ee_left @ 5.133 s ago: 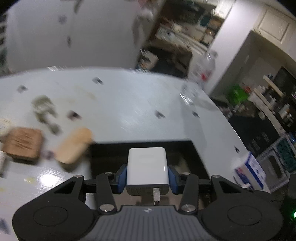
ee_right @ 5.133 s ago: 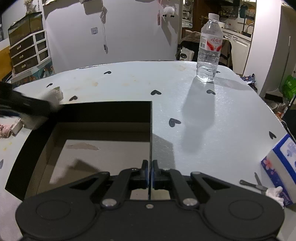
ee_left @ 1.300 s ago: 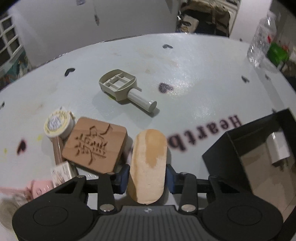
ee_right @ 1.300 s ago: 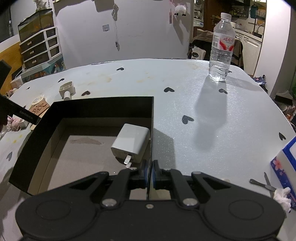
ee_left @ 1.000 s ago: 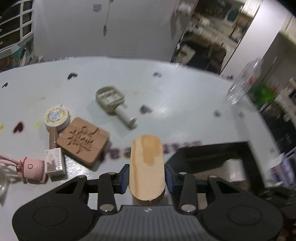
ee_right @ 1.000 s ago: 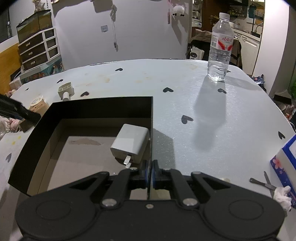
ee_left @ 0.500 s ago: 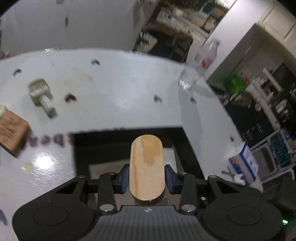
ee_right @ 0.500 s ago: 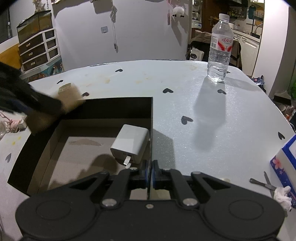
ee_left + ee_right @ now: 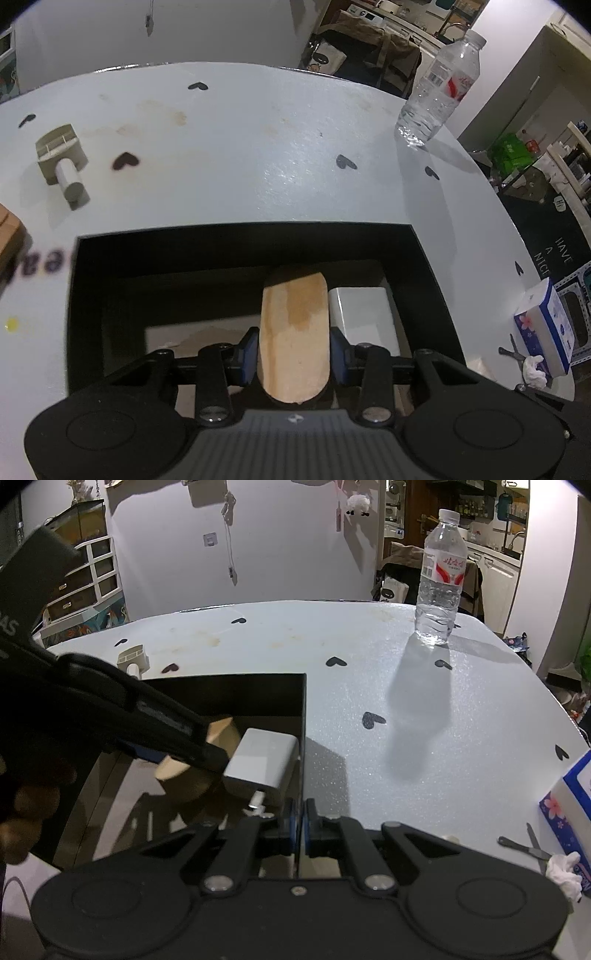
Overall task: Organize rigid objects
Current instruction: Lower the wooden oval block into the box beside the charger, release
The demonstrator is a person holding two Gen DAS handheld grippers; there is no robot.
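Wooden block (image 9: 293, 332), rigid, light and smooth-faced, is clamped across its long edges by the left tool (image 9: 294, 356) over the black box (image 9: 236, 236), beside the white charger (image 9: 360, 314). The right tool (image 9: 300, 821) is closed on the box wall.

A pale grey-blue bench (image 9: 424, 709) with scattered black heart marks and faint brownish stains fills the middle of both views, glinting where the light falls on it. Behind it stands a plain white wall (image 9: 280, 546) with a small socket plate (image 9: 209, 539) and a hanging cord (image 9: 229, 535). At nine o'clock in the right wrist view stands a white chest of drawers (image 9: 86, 579) with a glass tank (image 9: 83, 515) on top. At one o'clock a doorway (image 9: 402, 524) opens on a dim kitchen with cabinets and shelves. In the left wrist view, at three o'clock, a dark floor mat (image 9: 550, 236) with white lettering lies on the floor.
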